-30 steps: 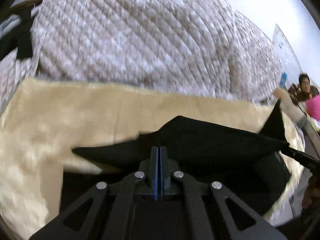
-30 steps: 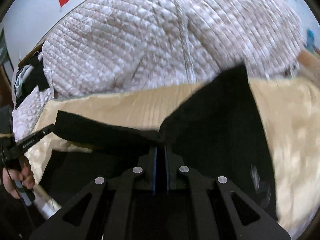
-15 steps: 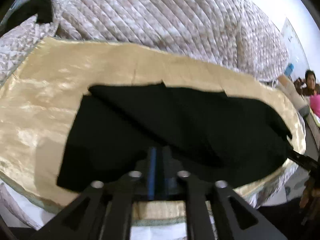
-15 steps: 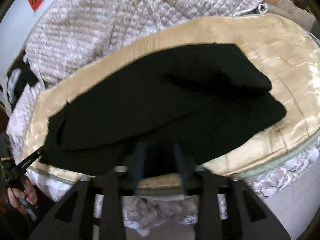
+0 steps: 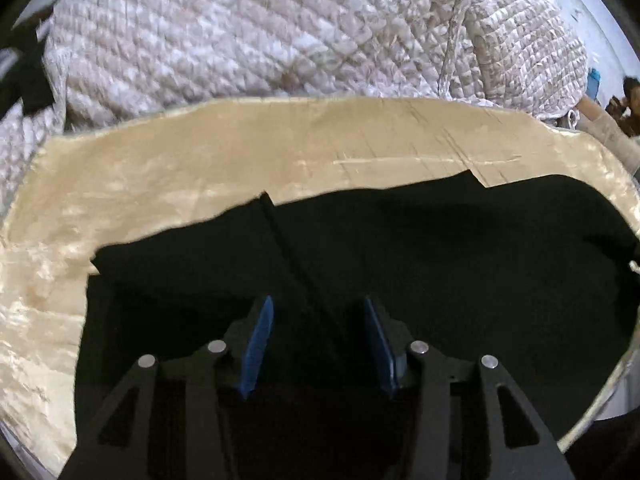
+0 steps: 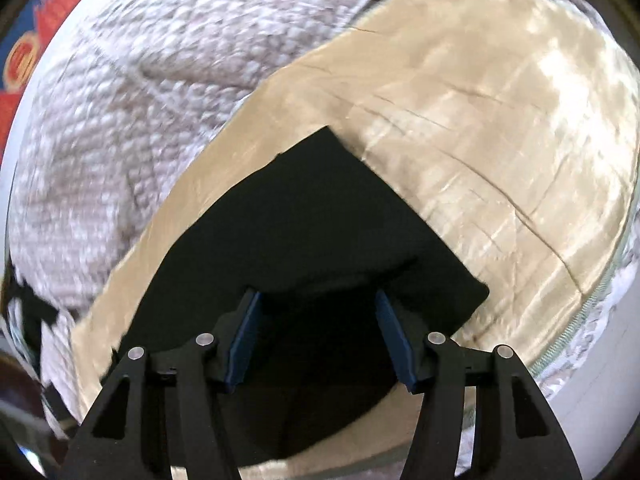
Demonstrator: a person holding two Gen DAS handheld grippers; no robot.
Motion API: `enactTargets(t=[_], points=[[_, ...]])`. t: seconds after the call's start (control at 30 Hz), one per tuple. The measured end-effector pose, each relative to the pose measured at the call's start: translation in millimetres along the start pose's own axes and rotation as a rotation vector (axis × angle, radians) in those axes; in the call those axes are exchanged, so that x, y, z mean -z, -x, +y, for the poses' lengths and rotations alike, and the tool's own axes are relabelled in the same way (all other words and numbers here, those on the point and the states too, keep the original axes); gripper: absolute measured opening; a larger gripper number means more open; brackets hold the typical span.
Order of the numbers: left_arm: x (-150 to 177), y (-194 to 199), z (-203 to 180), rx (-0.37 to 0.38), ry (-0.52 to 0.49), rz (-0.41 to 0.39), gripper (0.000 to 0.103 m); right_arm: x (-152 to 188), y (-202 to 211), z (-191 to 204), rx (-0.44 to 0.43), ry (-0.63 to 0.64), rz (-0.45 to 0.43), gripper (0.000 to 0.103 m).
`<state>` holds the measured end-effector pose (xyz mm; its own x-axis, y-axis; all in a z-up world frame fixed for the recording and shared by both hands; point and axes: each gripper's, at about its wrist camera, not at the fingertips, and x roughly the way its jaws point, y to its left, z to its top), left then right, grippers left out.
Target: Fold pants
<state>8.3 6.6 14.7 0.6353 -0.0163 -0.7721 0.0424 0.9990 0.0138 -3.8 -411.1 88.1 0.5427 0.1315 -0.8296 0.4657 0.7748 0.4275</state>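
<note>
The black pants (image 5: 440,264) lie flat on a shiny beige cloth (image 5: 180,168), folded over themselves, with a raised seam running toward the camera. My left gripper (image 5: 318,332) hovers over their near part; its blue pads (image 5: 256,344) stand apart and the jaws are opening, with black cloth under the gap but not pinched. In the right wrist view the pants (image 6: 304,220) end in a squared corner on the beige cloth (image 6: 480,120). My right gripper (image 6: 318,332) is over that end, jaws opening, pads (image 6: 396,336) clear of the fabric.
A big quilted pale bedcover (image 5: 260,28) is heaped behind the beige cloth and also shows as the quilted bedcover (image 6: 120,100) on the right wrist view's left. A person (image 5: 628,96) sits far right. The bed edge (image 6: 592,312) drops off at right.
Both grippers held the lifted pants shut, lowered them flat onto the beige cloth, then let go and spread their jaws. The right gripper also rolled and shifted toward one end.
</note>
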Motion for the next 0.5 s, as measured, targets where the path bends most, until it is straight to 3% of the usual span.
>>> enactTargets(t=[0.07, 0.1, 0.17, 0.3, 0.5], points=[[2, 3, 3, -0.016, 0.010, -0.021, 0.017, -3, -1, -1, -0.034, -0.027, -0.024, 0.058], [2, 5, 9, 0.001, 0.035, -0.030, 0.012, -4, 0, -4, -0.059, -0.048, -0.036, 0.058], [3, 10, 26, 0.039, 0.124, -0.038, 0.008, -7, -2, -8, -0.096, -0.097, -0.043, 0.058], [13, 23, 52, 0.029, 0.234, -0.068, 0.008, -9, 0, -11, -0.128, -0.140, -0.061, 0.058], [26, 41, 67, 0.039, 0.309, -0.090, 0.008, -15, 1, -14, -0.198, -0.181, -0.077, 0.058]])
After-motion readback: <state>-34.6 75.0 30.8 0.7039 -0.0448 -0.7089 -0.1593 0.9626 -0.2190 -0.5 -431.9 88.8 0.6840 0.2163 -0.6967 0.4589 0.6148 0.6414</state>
